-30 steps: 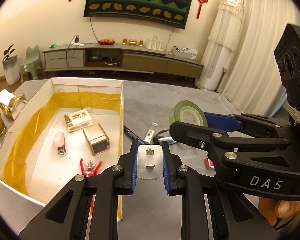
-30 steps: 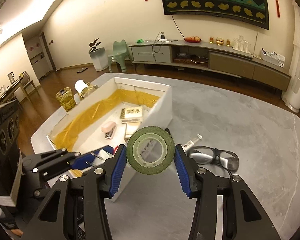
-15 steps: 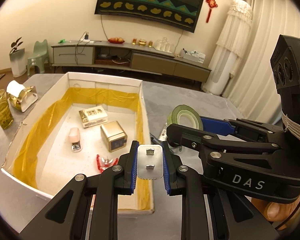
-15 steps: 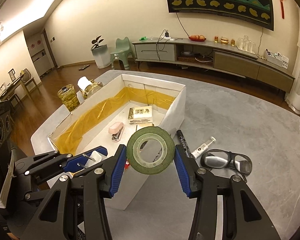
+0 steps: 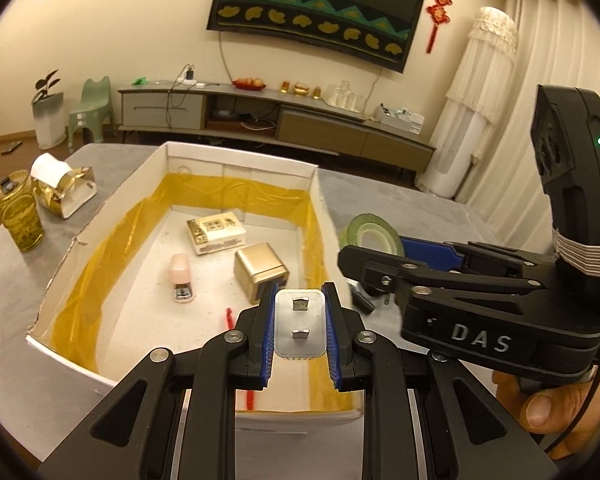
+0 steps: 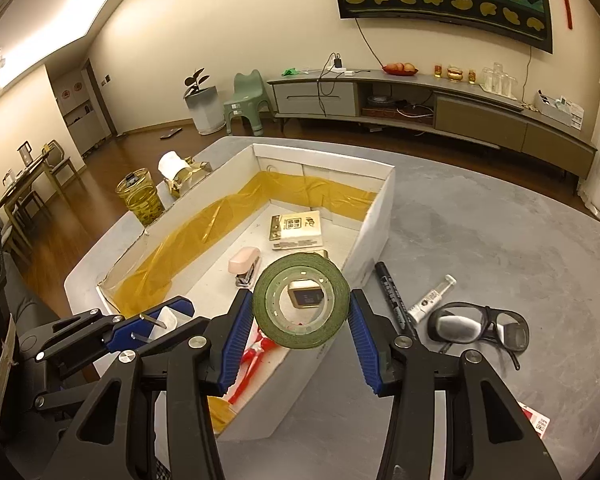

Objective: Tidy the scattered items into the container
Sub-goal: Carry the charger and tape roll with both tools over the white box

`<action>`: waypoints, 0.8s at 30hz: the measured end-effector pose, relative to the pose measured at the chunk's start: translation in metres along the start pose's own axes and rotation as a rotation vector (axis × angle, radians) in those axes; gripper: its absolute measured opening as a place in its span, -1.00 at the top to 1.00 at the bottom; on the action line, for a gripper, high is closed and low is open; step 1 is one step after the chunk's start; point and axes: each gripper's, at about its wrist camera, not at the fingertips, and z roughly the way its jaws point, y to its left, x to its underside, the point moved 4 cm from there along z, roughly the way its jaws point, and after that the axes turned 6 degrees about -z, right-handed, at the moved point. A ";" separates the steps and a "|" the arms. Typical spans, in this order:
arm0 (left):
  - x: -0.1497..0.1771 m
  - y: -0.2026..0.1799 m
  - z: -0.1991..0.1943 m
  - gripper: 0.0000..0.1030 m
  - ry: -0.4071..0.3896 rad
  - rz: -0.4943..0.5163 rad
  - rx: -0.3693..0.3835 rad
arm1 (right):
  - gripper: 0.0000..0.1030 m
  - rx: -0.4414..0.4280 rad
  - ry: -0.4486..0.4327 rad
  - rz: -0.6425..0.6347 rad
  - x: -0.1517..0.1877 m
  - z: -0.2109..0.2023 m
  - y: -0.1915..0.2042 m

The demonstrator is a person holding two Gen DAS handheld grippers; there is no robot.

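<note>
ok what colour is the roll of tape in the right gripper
Dark green roll of tape with a pale inner core, clearest in the right wrist view, held in the right gripper.

- Ahead of and below the left gripper: box on the table.
- Inside the box, beyond that gripper: stapler, tin, carton farthest.
- Right of the right gripper, on the table outside the box: marker, tube, glasses.
- Far left, past the box: jar.

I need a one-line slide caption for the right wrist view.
Right claw holds a green tape roll above the white box's near corner.
</note>
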 end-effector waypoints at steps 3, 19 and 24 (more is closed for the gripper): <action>-0.002 0.008 0.000 0.57 -0.007 -0.019 -0.003 | 0.03 0.005 -0.003 0.003 -0.002 0.003 0.001; -0.008 0.039 0.019 0.57 -0.014 -0.077 -0.008 | 0.03 0.024 0.031 -0.019 -0.002 0.029 0.011; -0.009 0.050 0.027 0.57 -0.001 -0.104 -0.009 | 0.02 0.037 0.050 -0.042 0.001 0.038 0.015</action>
